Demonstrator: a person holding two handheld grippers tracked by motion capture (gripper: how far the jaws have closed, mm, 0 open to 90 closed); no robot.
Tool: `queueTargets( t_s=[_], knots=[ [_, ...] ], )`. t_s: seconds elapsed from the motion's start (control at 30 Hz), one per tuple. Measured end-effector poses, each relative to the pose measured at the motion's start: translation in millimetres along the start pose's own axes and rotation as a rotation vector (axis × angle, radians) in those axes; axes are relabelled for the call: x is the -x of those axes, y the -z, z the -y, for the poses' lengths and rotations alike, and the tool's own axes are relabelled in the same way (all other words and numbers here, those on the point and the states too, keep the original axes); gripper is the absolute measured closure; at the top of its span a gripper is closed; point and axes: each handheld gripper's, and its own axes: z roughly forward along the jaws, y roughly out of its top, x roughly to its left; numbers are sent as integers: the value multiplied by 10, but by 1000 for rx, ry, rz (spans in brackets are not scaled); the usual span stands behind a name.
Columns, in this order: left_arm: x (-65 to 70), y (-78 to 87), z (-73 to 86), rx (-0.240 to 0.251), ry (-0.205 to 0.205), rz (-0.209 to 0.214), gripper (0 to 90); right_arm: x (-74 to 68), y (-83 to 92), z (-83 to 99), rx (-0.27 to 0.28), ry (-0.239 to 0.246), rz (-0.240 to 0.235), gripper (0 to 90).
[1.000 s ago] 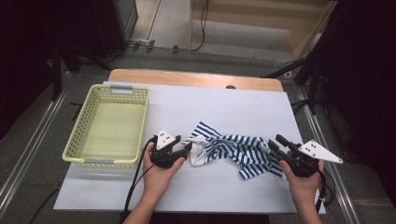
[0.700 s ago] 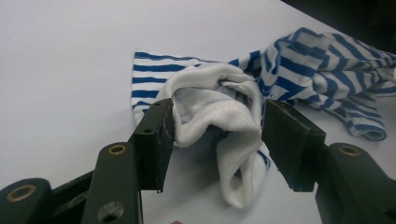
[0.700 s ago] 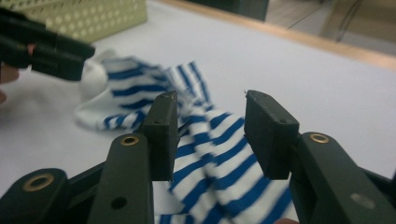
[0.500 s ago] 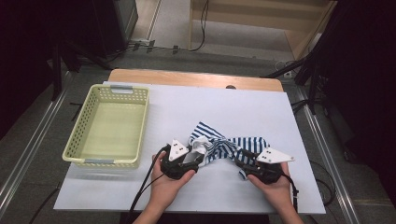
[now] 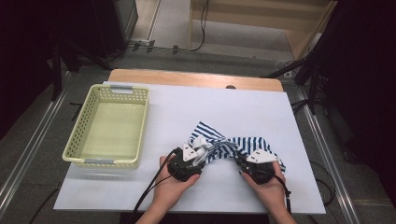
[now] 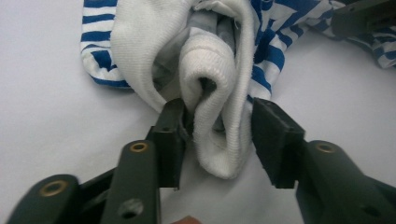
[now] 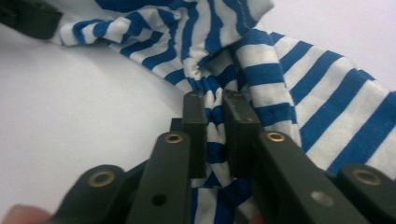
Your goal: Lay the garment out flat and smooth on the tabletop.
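Note:
A blue-and-white striped garment (image 5: 219, 140) lies bunched on the white table (image 5: 210, 102), near its front. My left gripper (image 5: 201, 153) is at the garment's left end. In the left gripper view its jaws (image 6: 217, 135) have just been closing around a thick white folded hem (image 6: 212, 93). One pad (image 6: 173, 135) touches the fold, while the other pad (image 6: 271, 140) stands just off it. My right gripper (image 5: 243, 162) is at the garment's right part. Its jaws (image 7: 215, 126) have just closed and pinch a gather of striped cloth (image 7: 210, 79).
A pale yellow perforated basket (image 5: 79, 140) stands empty on the left of the table. A wooden strip (image 5: 187, 78) runs along the table's far edge, with dark floor and cables behind it. Cables trail from both grippers toward the front edge.
Both hands have come inward and down onto the garment. The right jaws have closed on striped cloth, and the left jaws have narrowed around the white hem.

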Motion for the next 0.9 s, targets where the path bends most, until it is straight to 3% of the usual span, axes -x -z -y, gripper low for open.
queueTargets(
  t_s=[0.13, 0.3, 0.63, 0.73, 0.9],
  knots=[
    [-39, 18, -12, 11, 14, 4, 695, -44, 25, -19, 8, -5, -52, 823],
    [-122, 68, -19, 35, 30, -23, 727, -199, 49, -90, 35, 41, -112, 825],
    [-327, 200, -17, 86, 79, -66, 749, -764, 74, -263, 75, 110, -260, 826],
    [-371, 233, -20, 94, 83, -69, 753, -961, 95, -307, 90, 122, -319, 827],
    [-372, 244, -19, 110, 82, -56, 753, -1171, 152, -364, 101, 161, -390, 820]
  ],
)
